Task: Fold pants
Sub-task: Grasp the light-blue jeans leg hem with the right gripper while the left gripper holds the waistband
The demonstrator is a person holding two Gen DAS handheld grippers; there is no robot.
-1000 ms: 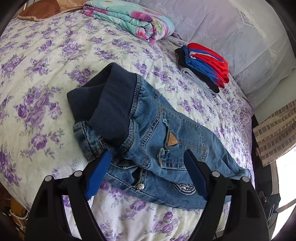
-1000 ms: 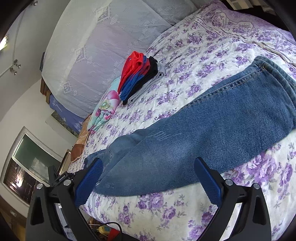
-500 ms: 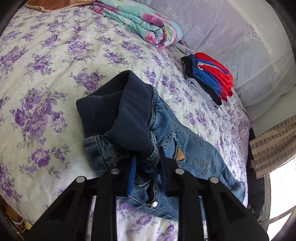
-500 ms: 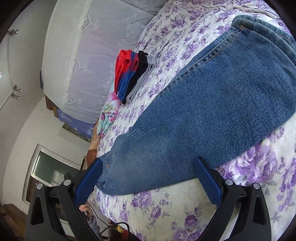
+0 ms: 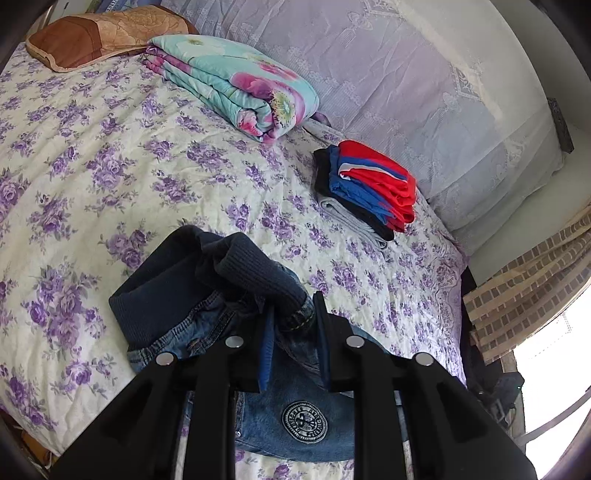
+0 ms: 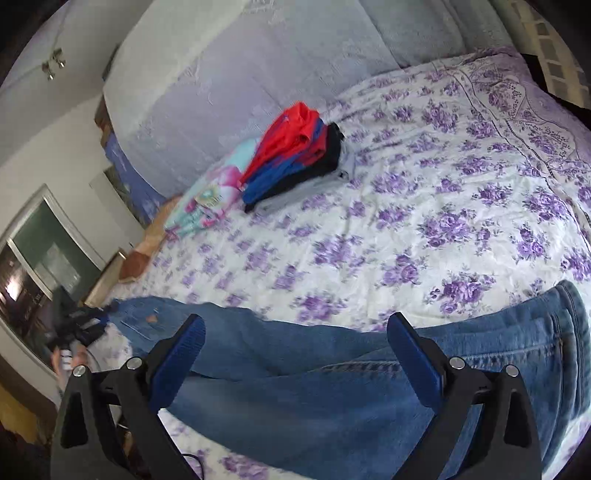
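The jeans [image 5: 295,417] are spread along the near edge of a bed covered by a floral bedspread [image 5: 122,177]. Their top end, with a dark blue ribbed waistband [image 5: 173,280], is bunched and lifted off the cover. A fold of that waistband and the denim below it is clamped between the blue pads of the left gripper [image 5: 293,325], whose jaws are drawn nearly together on the cloth. A round embroidered patch [image 5: 304,421] is seen on the denim hanging under that gripper.

In the right wrist view the legs of the jeans [image 6: 332,398] are shown lying flat and stretched across the bed's edge, a hem at the right. The right gripper [image 6: 295,358] is held above them with its jaws spread wide; nothing is pressed by the pads. The left gripper is glimpsed at the far left of this view, blurred.

Only the left view shows the waistband, the patch and a brown pillow [image 5: 96,35]. A stack of folded clothes [image 5: 365,188], red on top, and a rolled floral blanket [image 5: 236,81] are seen in both views, well apart from the jeans, near the grey headboard cover [image 5: 424,74].
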